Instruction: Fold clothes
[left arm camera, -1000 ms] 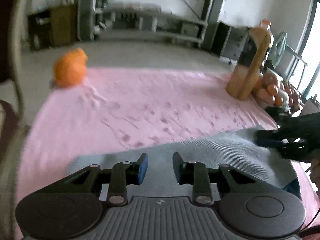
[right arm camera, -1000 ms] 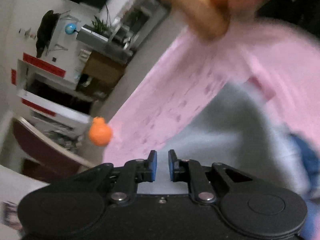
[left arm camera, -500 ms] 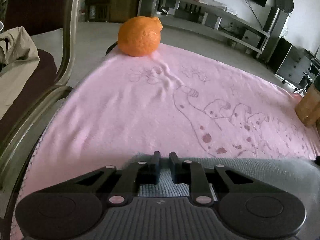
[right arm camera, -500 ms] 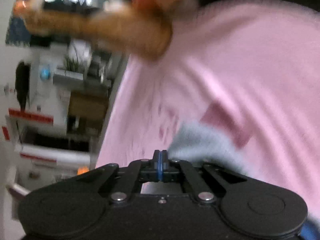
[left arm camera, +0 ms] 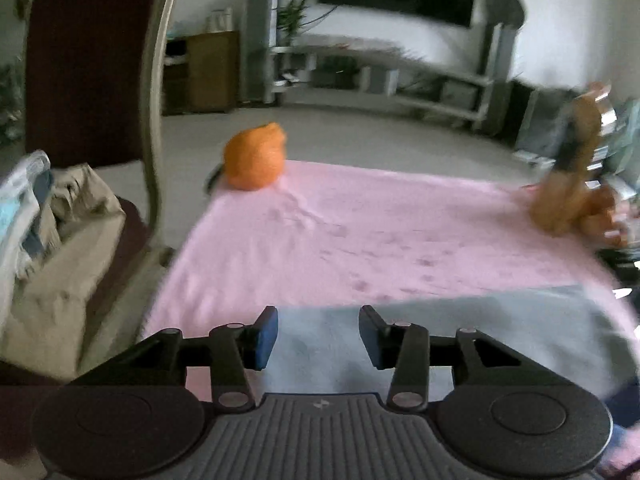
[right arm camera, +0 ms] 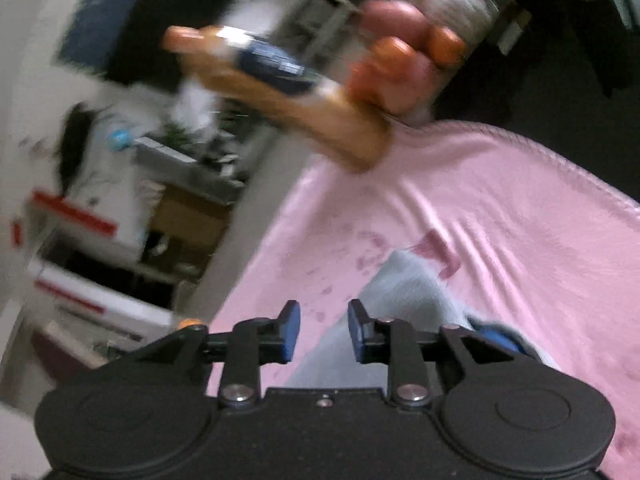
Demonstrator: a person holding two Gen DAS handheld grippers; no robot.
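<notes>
Left tongs (left arm camera: 318, 334) are opening, blue pads standing apart with nothing pinched; the grey garment (left arm camera: 460, 332) is lying flat below and beyond them, not between the pads. Right tongs (right arm camera: 323, 330) are opening too, gap clear, with the garment's far corner (right arm camera: 408, 280) showing through and past the gap. Judgement: both are letting go of an edge just laid down, so a fold is being finished rather than begun.

Garment is sitting at the near edge of the surface, spread across its width. It is reading as a soft, matte knit, with a straight far edge in the left view and a rounded, slightly lifted corner in the right view. A blue layer (right arm camera: 496, 338) is peeking out at its near right; whether it is a lining or a separate item, cannot tell.

Pink cloth (left arm camera: 360, 232) is covering the surface: plush, faint darker print, shallow wrinkles fanning out near the garment's corner.

Further off, an orange fruit (left arm camera: 256, 160), round and dimpled, is resting on the cloth's far left corner. An amber bottle (right arm camera: 280, 96) is standing at the far right beside a heap of fruit (right arm camera: 404, 52), blurred.

Beige clothes (left arm camera: 60, 260) are lying heaped on a chair (left arm camera: 96, 60) to the left, probably waiting their turn.
</notes>
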